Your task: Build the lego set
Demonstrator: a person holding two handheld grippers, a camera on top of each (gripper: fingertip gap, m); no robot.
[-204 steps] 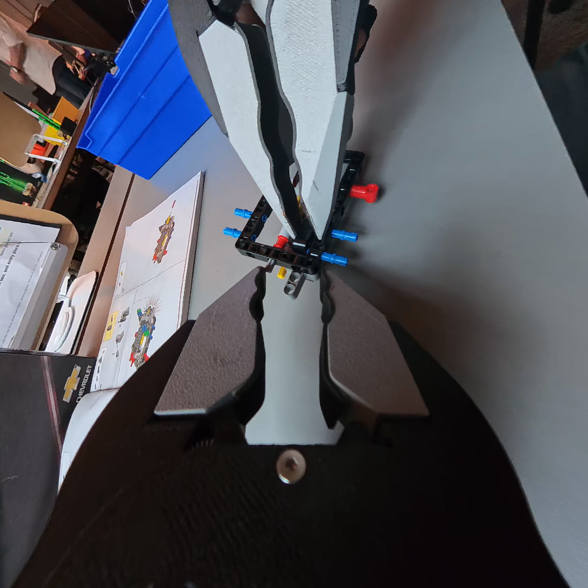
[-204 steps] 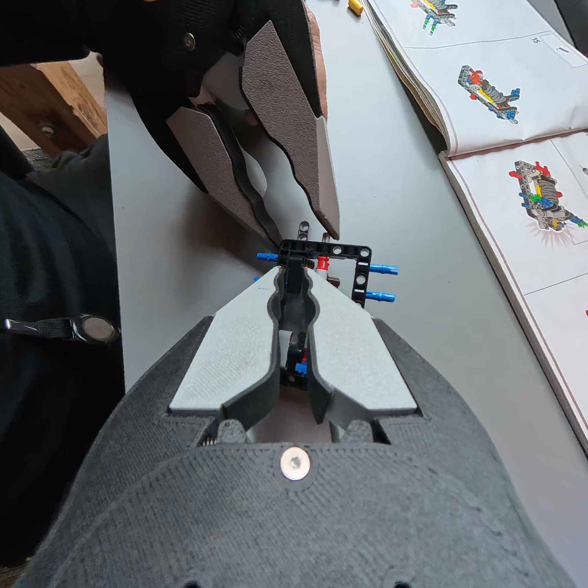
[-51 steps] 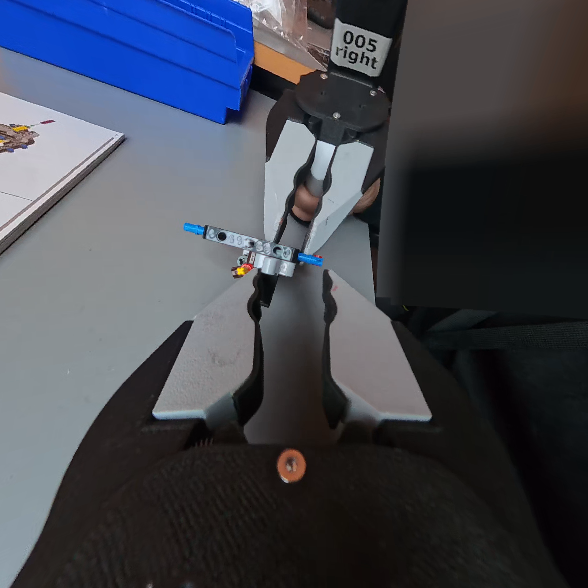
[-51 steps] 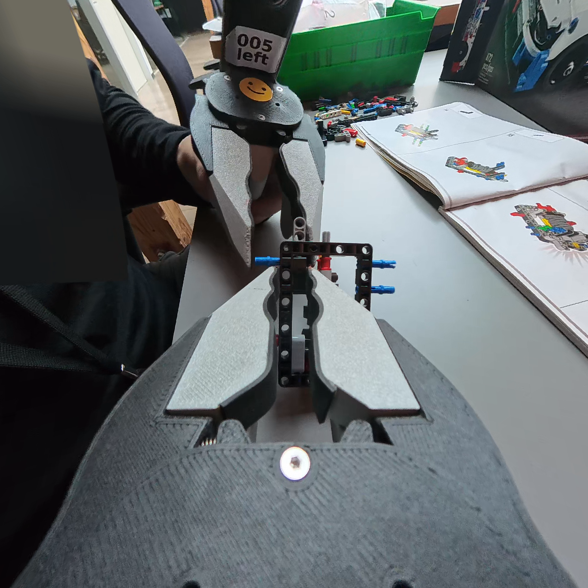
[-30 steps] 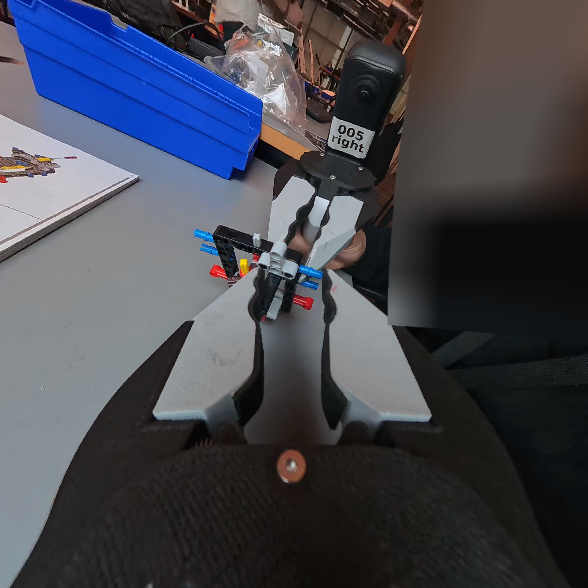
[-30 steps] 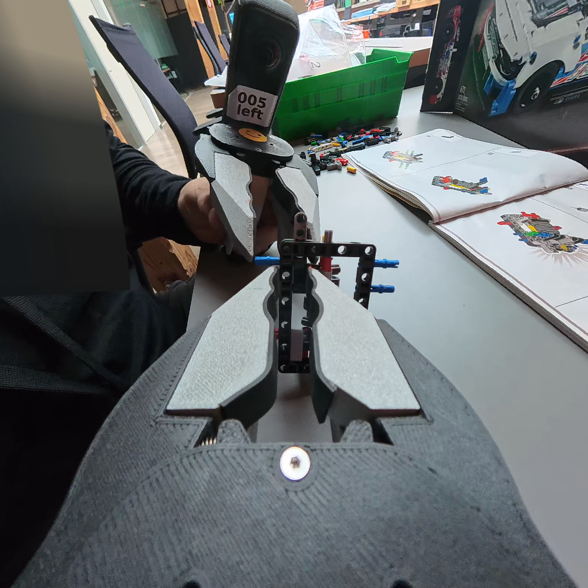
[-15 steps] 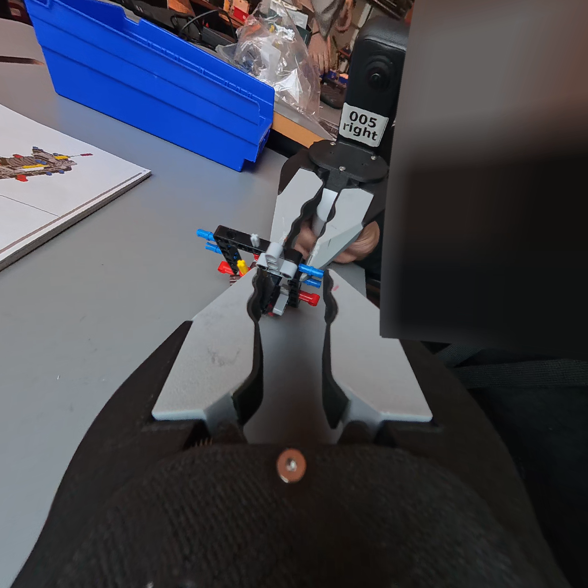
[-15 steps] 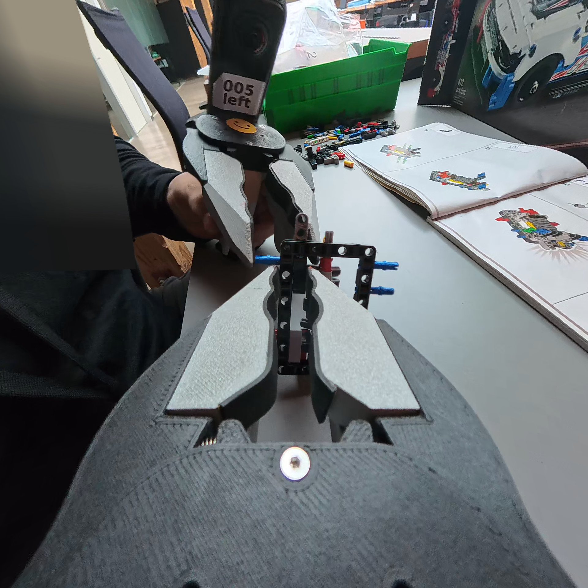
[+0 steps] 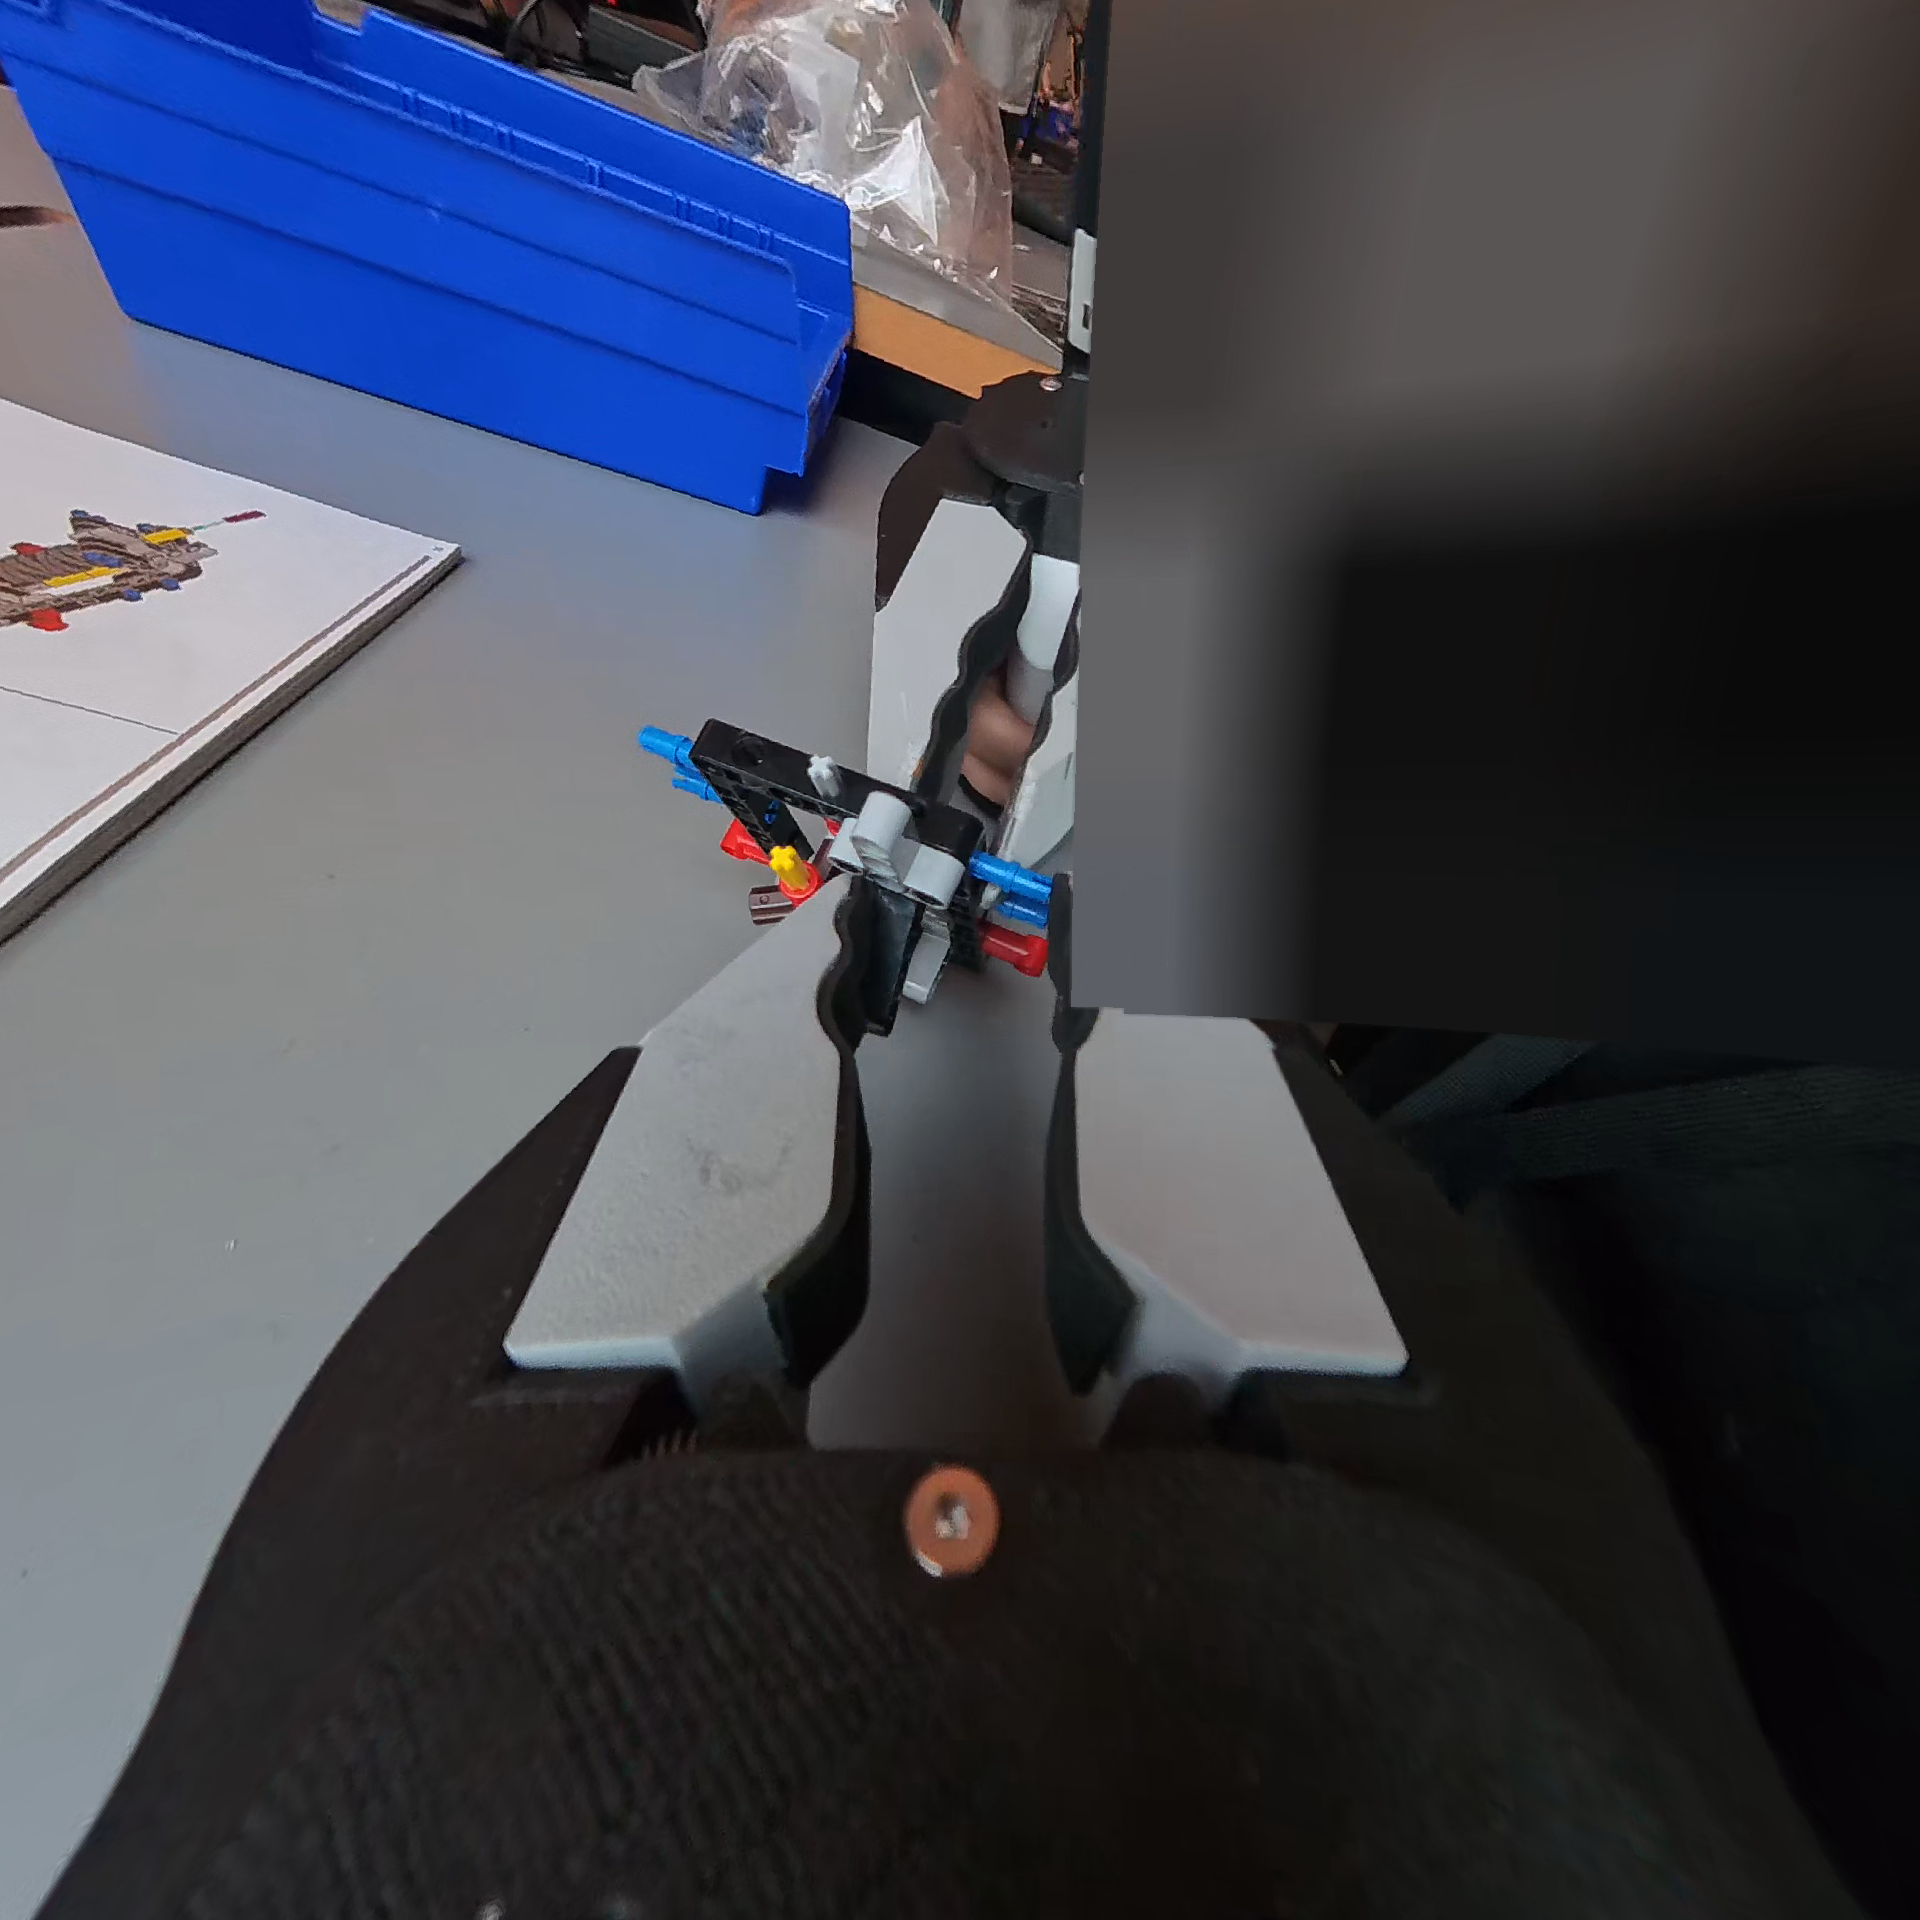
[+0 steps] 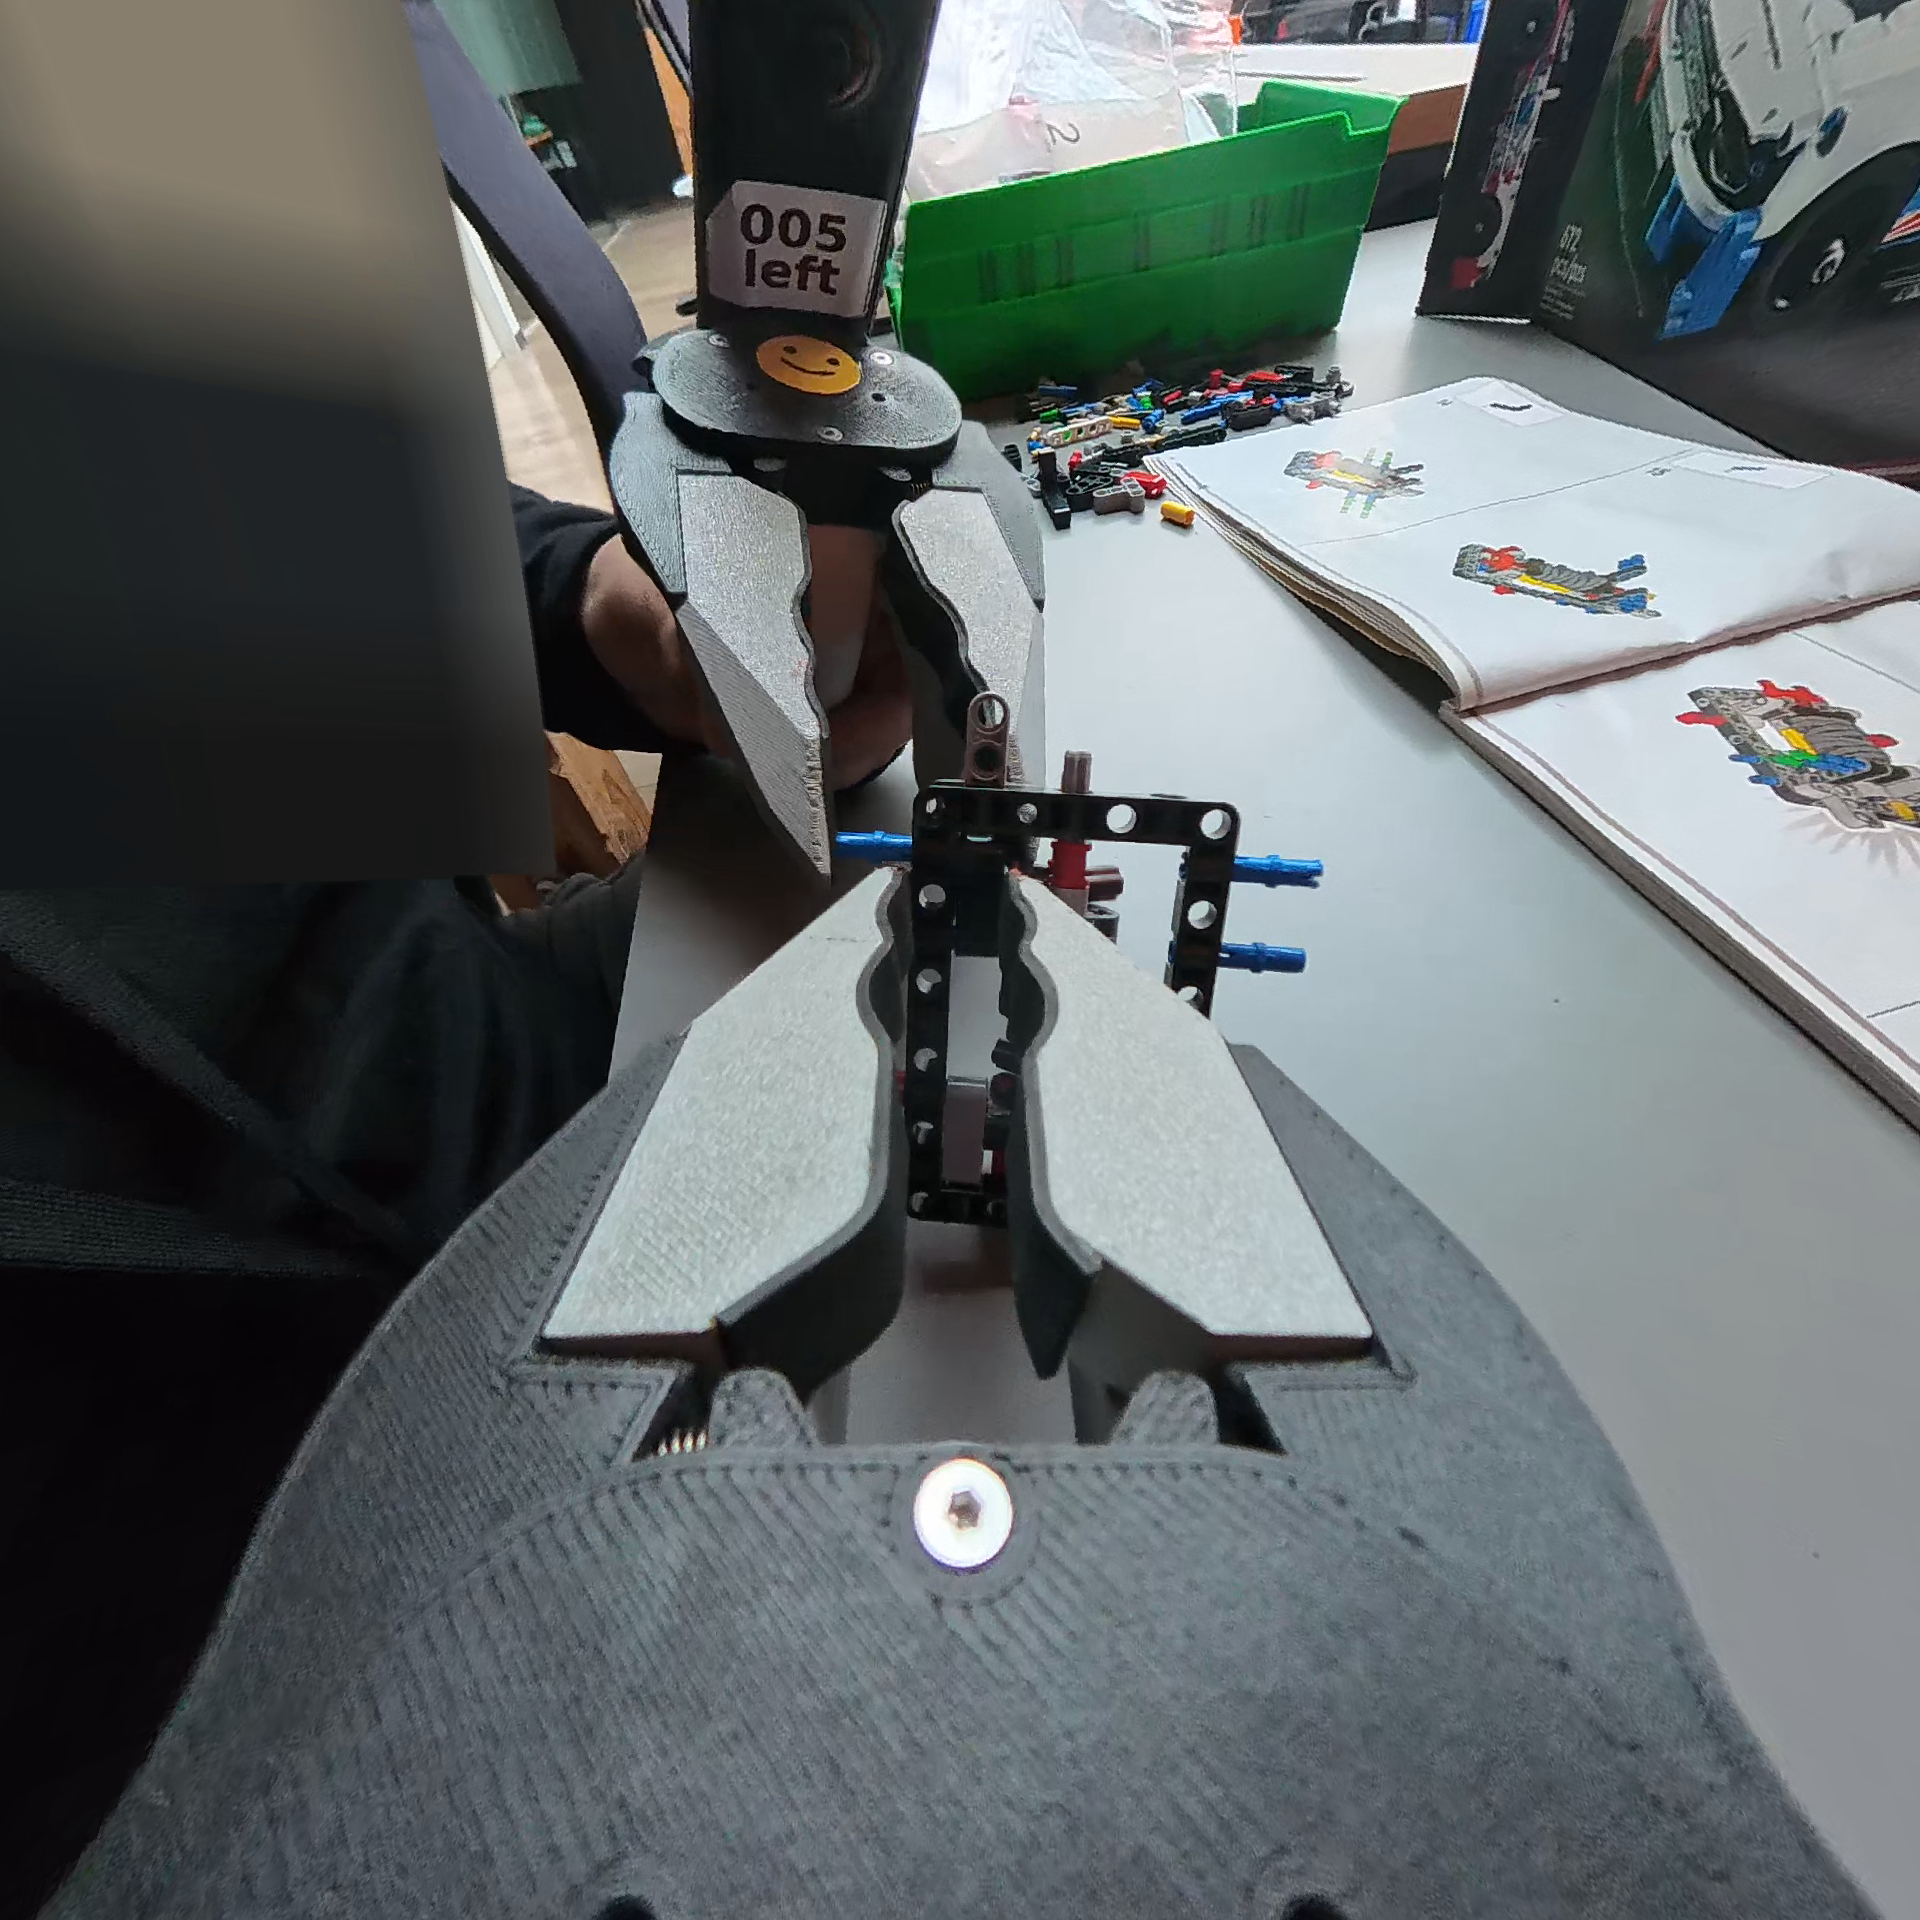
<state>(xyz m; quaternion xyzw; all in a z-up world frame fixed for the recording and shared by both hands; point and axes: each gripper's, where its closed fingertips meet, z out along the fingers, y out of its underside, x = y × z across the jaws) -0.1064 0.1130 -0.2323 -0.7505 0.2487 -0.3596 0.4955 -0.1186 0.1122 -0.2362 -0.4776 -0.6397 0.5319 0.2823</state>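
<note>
The right gripper (image 10: 961, 883) pinches one side of the black lego frame (image 10: 1075, 831), holding it upright just above the grey table (image 10: 1455, 1091). At twelve o'clock, the left gripper (image 10: 914, 810) faces it with fingers spread around the frame's top edge. An open instruction booklet (image 10: 1558, 540) lies at two o'clock, with loose lego pieces (image 10: 1164, 426) and a green bin (image 10: 1132, 260) beyond.

The black rectangular lego frame (image 10: 1075, 821) of smooth, slightly glossy plastic sits in the right claw (image 10: 956, 894), whose grey fingers (image 10: 769, 1132) look rough and grainy. The smooth grey table (image 10: 1455, 1091) is matt, and the open white paper instruction booklet (image 10: 1558, 540) looks faintly satiny.
</note>
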